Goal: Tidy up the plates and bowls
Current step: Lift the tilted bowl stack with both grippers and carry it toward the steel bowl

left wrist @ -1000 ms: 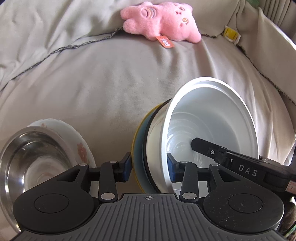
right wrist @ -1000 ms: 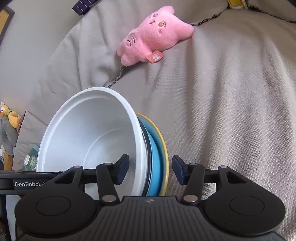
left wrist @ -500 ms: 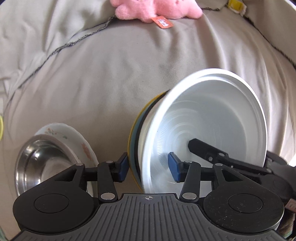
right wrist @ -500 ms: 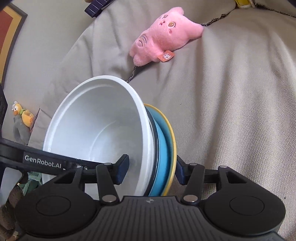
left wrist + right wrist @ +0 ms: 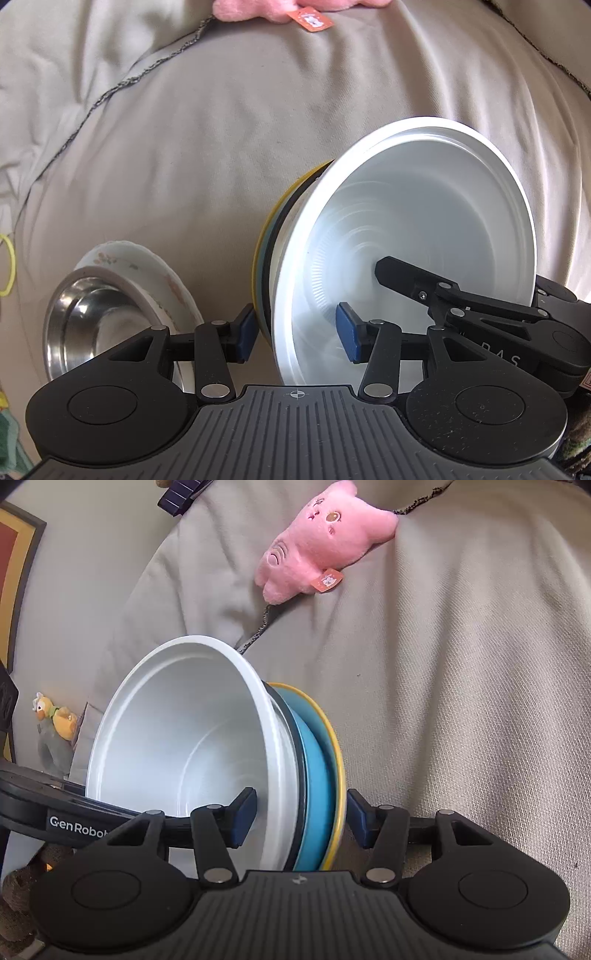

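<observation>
A white bowl (image 5: pixel 424 221) (image 5: pixel 177 731) is nested in a blue bowl (image 5: pixel 317 775) on a yellow plate (image 5: pixel 338 746) (image 5: pixel 266 229). The stack stands on edge above the beige cover. My right gripper (image 5: pixel 299 819) is shut on the stack's lower rim, one pad inside the white bowl and one behind the plate. My left gripper (image 5: pixel 295 336) straddles the same rim with its jaws wide; its inner pad stands apart from the bowl wall. The right gripper's finger (image 5: pixel 402 273) shows inside the bowl in the left wrist view.
A steel bowl (image 5: pixel 92 321) sits in a floral plate (image 5: pixel 147 266) on the cover at lower left. A pink plush toy (image 5: pixel 321 539) lies farther back. A duck toy (image 5: pixel 55 716) and a framed picture (image 5: pixel 14 572) are off to the left.
My left gripper's jaws have spread off the stack and it has tipped downward, so the plush slid to the top edge. The right gripper keeps its hold and now shows the plate against its outer pad.
</observation>
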{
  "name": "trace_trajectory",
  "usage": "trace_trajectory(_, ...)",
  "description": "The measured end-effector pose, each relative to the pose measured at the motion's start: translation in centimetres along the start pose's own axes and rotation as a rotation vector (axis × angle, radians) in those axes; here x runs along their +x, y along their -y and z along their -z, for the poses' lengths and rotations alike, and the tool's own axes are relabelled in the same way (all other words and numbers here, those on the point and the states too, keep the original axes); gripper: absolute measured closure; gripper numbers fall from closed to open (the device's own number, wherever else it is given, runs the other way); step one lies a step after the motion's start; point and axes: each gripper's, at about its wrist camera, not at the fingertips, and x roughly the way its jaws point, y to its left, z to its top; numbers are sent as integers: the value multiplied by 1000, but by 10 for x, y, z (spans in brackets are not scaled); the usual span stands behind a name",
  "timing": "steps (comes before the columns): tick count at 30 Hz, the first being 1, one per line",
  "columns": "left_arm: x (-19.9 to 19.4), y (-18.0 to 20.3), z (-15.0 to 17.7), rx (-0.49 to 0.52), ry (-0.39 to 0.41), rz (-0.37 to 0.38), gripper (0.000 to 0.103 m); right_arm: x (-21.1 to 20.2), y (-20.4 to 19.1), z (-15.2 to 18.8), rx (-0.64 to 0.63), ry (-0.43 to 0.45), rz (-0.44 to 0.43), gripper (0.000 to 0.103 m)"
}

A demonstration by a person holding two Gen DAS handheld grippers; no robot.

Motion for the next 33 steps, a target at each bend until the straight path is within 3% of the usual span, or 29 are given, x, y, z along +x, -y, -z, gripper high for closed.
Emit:
trace_trajectory(7,-2,0,7,17,36,-4,53,1,1,0,5,-2,-5,51)
trace_trajectory(27,5,0,-6,-2,-12,-12,51,-3,1,2,9,2,1,51)
trace_trajectory(33,1,-5,-8,-29,7,8,58,-1,0,3,7,-9,3,51)
